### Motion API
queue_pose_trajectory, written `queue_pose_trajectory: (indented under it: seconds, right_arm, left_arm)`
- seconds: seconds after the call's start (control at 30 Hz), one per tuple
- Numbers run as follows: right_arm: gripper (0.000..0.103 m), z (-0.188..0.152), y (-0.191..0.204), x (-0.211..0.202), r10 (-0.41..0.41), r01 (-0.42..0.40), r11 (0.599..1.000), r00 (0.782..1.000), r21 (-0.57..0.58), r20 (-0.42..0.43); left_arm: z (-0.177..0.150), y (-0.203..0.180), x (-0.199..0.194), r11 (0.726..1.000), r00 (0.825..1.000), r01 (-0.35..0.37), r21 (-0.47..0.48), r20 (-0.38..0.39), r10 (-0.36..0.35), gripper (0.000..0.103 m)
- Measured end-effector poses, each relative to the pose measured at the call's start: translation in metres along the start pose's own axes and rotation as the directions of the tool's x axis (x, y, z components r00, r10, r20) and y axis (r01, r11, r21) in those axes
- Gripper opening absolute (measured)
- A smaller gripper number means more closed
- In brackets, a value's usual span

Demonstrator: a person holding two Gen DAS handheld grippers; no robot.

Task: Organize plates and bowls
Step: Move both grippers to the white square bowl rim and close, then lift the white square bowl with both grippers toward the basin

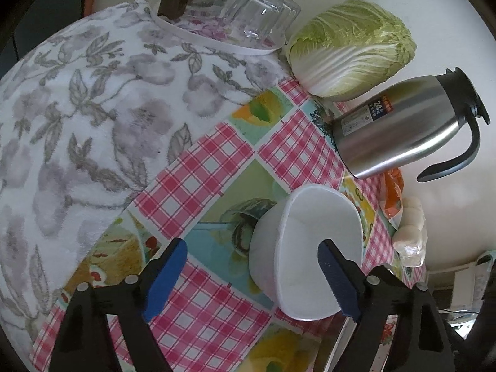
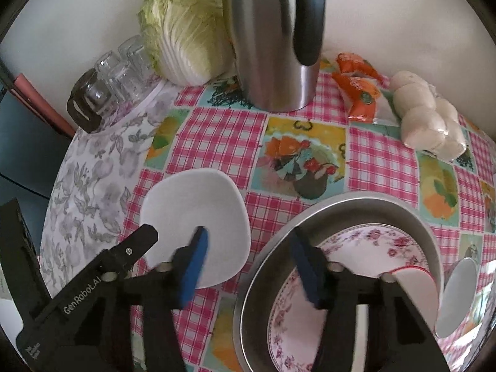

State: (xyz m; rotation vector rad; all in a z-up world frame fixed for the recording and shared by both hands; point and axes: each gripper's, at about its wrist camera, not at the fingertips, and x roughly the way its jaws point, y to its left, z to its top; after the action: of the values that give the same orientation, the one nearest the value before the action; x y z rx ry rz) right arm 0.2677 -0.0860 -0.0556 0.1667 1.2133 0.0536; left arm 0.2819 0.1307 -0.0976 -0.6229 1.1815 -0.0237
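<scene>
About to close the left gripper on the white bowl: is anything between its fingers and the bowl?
Nothing visible. The left gripper hangs open astride the rim of the white bowl, one finger over its inside. The thermos and cabbage stand apart behind it.

My right gripper (image 2: 248, 266) points down at the checked tablecloth (image 2: 214, 130), its blue pads apart with nothing between them. Just left of my left pad lies a white bowl (image 2: 198, 214), where the left gripper (image 2: 136, 245) reaches in. Under my right pad sits a metal basin (image 2: 412, 217) holding a floral plate (image 2: 372, 241). Beyond stand a steel jug (image 2: 266, 46), a cabbage (image 2: 186, 31) and upturned glasses (image 2: 114, 74).
</scene>
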Motion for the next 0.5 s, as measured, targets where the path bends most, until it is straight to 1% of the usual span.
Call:
queue_pose_trajectory:
  seconds: [0.17,0.2,0.27,0.33,0.37,0.43,0.5]
  right_arm:
    - [0.034,0.000,0.003,0.014,0.009,-0.009,1.000,1.000,-0.014,-0.015]
    - [0.033,0.000,0.003,0.016,0.008,-0.008,1.000,1.000,-0.018,-0.016]
    - [0.025,0.001,0.004,0.022,0.002,-0.002,1.000,1.000,-0.024,-0.019]
    - [0.023,0.002,0.004,0.027,0.003,-0.004,1.000,1.000,-0.029,-0.026]
    - [0.022,0.002,0.004,0.029,0.004,-0.005,1.000,1.000,-0.029,-0.028]
    - [0.020,0.003,0.005,0.034,0.001,-0.002,0.999,0.999,-0.033,-0.033]
    - [0.019,0.003,0.006,0.038,-0.004,0.002,0.999,0.999,-0.036,-0.037]
  left_arm:
    - [0.001,-0.002,0.009,1.000,1.000,0.002,0.007,-0.021,-0.002,0.074]
    - [0.000,-0.003,0.011,1.000,1.000,0.005,0.010,-0.025,-0.005,0.071]
    - [0.000,-0.006,0.014,1.000,0.999,0.006,0.019,-0.032,-0.006,0.065]
    - [-0.001,-0.009,0.017,1.000,0.999,0.004,0.027,-0.038,-0.003,0.057]
    - [-0.002,-0.009,0.019,1.000,0.999,0.005,0.031,-0.042,-0.004,0.055]
    - [-0.003,-0.011,0.023,0.999,0.998,0.015,0.034,-0.054,-0.013,0.044]
    - [-0.004,-0.013,0.028,0.999,0.998,0.014,0.034,-0.062,-0.011,0.042]
